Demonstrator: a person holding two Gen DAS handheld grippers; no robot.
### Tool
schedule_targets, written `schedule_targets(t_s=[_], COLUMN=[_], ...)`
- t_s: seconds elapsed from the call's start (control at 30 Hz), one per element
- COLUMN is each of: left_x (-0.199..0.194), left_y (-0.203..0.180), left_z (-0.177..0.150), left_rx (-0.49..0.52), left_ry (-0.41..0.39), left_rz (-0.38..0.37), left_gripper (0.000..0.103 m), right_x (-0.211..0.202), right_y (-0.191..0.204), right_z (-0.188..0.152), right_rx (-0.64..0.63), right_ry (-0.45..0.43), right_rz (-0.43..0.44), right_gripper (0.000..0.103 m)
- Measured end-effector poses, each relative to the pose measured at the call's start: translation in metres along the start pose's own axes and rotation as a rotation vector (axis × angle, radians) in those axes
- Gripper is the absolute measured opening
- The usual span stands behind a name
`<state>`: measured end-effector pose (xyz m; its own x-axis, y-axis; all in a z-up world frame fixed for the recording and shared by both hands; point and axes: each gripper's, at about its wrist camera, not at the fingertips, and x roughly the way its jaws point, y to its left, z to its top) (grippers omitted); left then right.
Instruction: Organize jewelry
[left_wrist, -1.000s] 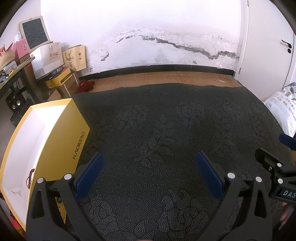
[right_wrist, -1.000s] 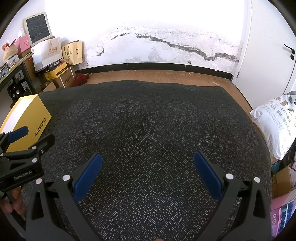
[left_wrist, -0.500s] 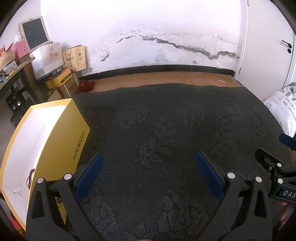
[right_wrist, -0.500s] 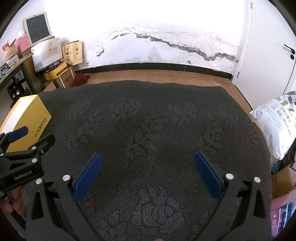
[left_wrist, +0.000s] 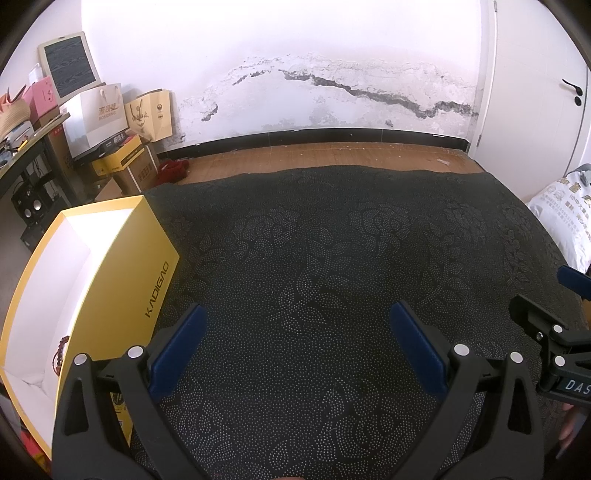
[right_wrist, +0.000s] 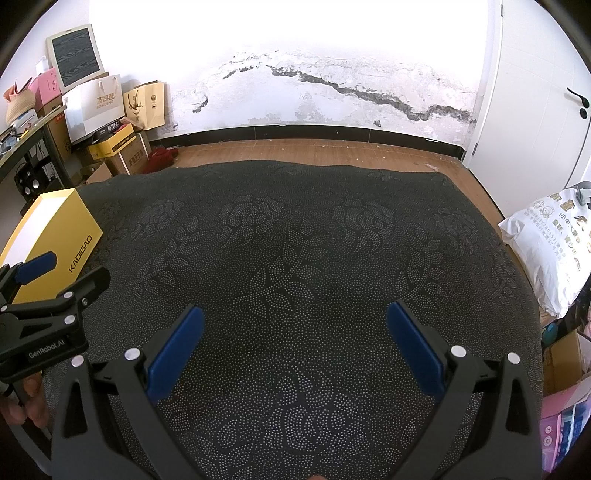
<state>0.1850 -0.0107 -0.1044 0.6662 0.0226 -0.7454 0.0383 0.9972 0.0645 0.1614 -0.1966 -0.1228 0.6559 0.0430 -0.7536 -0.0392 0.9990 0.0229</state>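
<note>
A yellow box (left_wrist: 122, 280) with a white inside stands open at the left edge of the dark patterned tablecloth (left_wrist: 332, 258). A dark red bead bracelet (left_wrist: 61, 347) lies inside it near the front. My left gripper (left_wrist: 297, 317) is open and empty, just right of the box. My right gripper (right_wrist: 295, 317) is open and empty over the middle of the cloth (right_wrist: 314, 240). The box also shows in the right wrist view (right_wrist: 55, 236), with the left gripper (right_wrist: 55, 273) in front of it. The right gripper shows at the right edge of the left wrist view (left_wrist: 546, 310).
Paper bags and cardboard boxes (left_wrist: 118, 125) are stacked by the wall at the back left. A white printed sack (right_wrist: 550, 251) sits to the right of the table. A white door (right_wrist: 546, 92) is at the back right.
</note>
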Motion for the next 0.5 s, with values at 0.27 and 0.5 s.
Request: schedule_targets(t_s=[0.27,0.5], left_x=[-0.0003,-0.0001], left_y=[-0.0014,-0.0025], left_z=[-0.0008,-0.0006], left_rx=[0.003,0.002], left_ry=[-0.001,0.0], left_rz=[-0.001,-0.001], left_gripper=[0.097,0.097], right_x=[0.0,0.0001], right_y=[0.0003,0.0008], right_z=[-0.0003,-0.0002], right_rx=[-0.001,-0.001], right_ry=[0.0,0.002], right_rz=[0.0,0.001], right_gripper=[0.096,0.096])
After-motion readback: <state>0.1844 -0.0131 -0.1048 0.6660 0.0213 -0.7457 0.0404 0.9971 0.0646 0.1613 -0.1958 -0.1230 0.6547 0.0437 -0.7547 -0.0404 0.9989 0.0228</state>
